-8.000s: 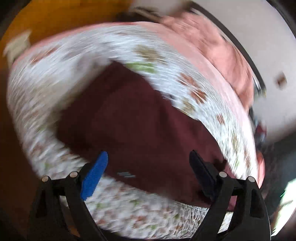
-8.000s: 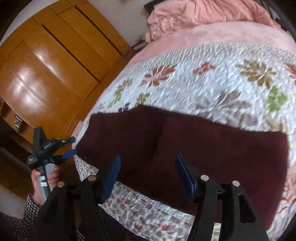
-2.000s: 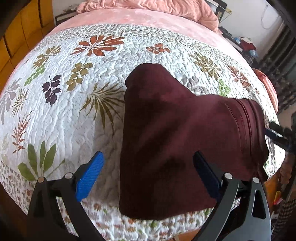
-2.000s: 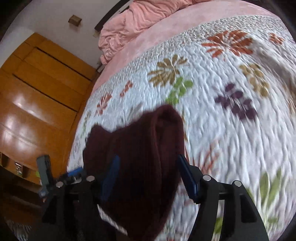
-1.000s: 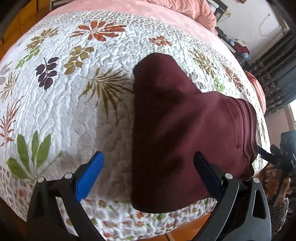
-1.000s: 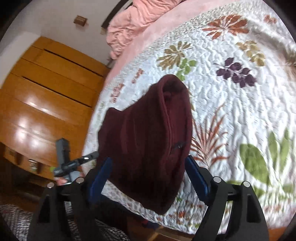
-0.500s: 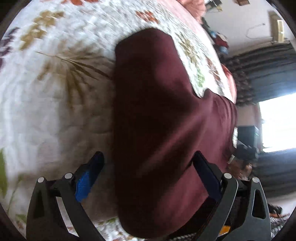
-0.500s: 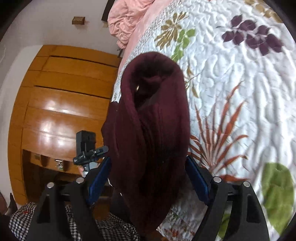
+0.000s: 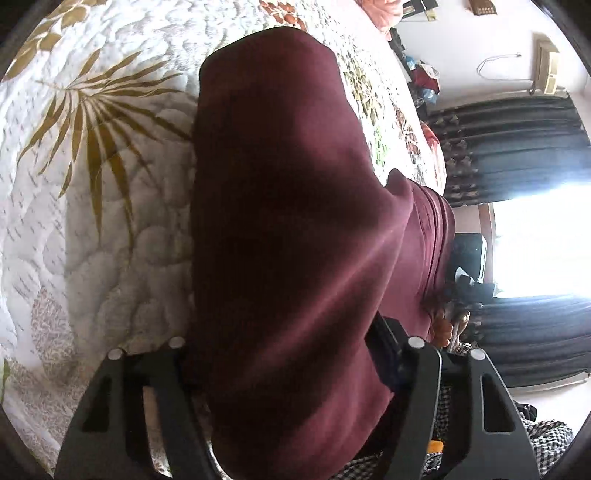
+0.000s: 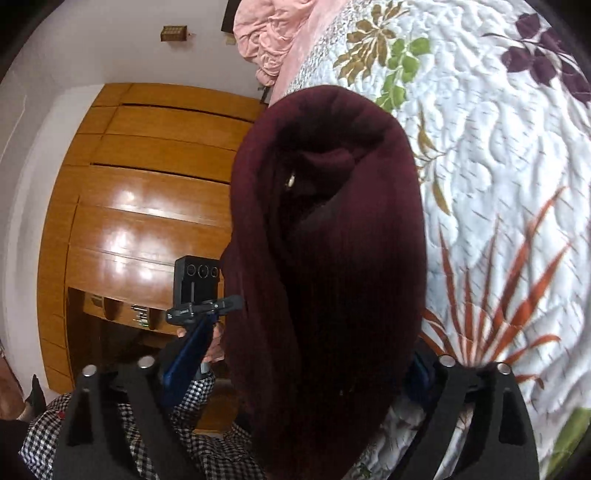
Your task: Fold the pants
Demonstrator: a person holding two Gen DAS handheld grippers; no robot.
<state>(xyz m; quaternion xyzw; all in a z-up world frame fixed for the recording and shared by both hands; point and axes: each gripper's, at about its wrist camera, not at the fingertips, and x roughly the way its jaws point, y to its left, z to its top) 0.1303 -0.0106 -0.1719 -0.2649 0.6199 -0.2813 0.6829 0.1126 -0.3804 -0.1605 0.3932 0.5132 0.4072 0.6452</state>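
Both claws sit at the near edge of the bed with the maroon pants point(image 9: 288, 229) bulging between their fingers. Across the bed spreads a white quilt point(image 9: 110, 184) printed with leaves, and the folded pants lie on it in a thick bundle hanging over the edge toward me. My left claw point(image 9: 280, 354) has its jaws spread wide, the cloth filling the gap and hiding the fingertips, so I cannot tell whether they press on it. My right claw point(image 10: 295, 362) is also spread wide around the bundle's rolled end; its blue left finger point(image 10: 186, 354) stands clear of the cloth. Behind stands a wooden wardrobe point(image 10: 147, 206), and a pink blanket point(image 10: 273, 33) lies at the bed's far end.
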